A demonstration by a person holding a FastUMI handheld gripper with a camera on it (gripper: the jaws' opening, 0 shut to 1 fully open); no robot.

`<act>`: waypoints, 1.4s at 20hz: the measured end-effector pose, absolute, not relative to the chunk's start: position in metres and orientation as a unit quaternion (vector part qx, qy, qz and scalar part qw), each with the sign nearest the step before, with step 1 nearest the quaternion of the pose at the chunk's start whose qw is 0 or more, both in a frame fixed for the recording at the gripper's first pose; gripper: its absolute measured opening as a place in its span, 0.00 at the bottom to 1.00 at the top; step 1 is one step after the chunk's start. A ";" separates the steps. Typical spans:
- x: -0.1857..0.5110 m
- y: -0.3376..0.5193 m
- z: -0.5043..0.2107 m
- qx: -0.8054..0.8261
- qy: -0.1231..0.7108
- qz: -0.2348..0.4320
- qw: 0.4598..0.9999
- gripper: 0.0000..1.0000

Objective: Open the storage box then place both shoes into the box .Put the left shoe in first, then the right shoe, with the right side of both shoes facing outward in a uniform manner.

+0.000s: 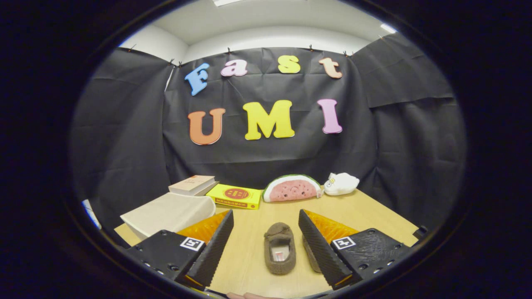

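Nearest the camera, the gripper [266, 245] hangs over a light wooden table [249, 257] with its two fingers spread wide and nothing between the pads; neither finger touches anything. Between the fingers, a little ahead of the tips, a brown slipper-style shoe [279, 248] lies flat on the table, its toe pointing away and its opening turned up toward the camera, with a pale label showing on the insole. A second shoe [311, 258] lies just beside it, mostly hidden behind the right finger, so only a strip of its brown side and sole can be seen.

Beyond the left finger sits the storage box [168, 214], a beige fabric-covered shape with its lid down, lying near the table's left side. A closed book [192, 185] rests behind it. Next to the book, further along the back of the table, lies a flat yellow box [235, 196] with a red round mark on top. Right of that stands a watermelon-slice plush [292, 189], and just beside it a small white plush toy [341, 184], both near the table's far edge against the black cloth wall [124, 137].
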State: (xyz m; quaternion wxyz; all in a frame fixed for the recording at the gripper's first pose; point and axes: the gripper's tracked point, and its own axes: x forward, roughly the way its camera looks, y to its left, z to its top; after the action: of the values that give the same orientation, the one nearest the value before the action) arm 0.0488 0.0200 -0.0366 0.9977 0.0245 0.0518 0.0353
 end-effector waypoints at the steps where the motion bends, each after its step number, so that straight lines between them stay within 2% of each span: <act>1: 0.054 0.022 -0.038 0.030 0.055 0.040 0.997 0.96; 9: 0.076 0.018 -0.042 0.028 0.059 0.034 0.997 0.96; 10: 0.077 0.027 -0.041 0.035 0.056 0.056 0.996 0.96; 14: 0.081 0.091 -0.037 0.138 0.043 0.222 0.964 0.95; 18: 0.109 0.118 -0.078 0.218 0.135 0.286 0.923 0.95; 22: 0.115 0.158 -0.103 0.294 0.215 0.368 0.855 0.95; 28: 0.131 0.198 -0.134 0.349 0.309 0.423 0.777 0.95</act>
State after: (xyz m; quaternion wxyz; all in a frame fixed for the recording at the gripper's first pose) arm 0.1309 0.1983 -0.1342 0.7767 0.3489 0.3093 0.4235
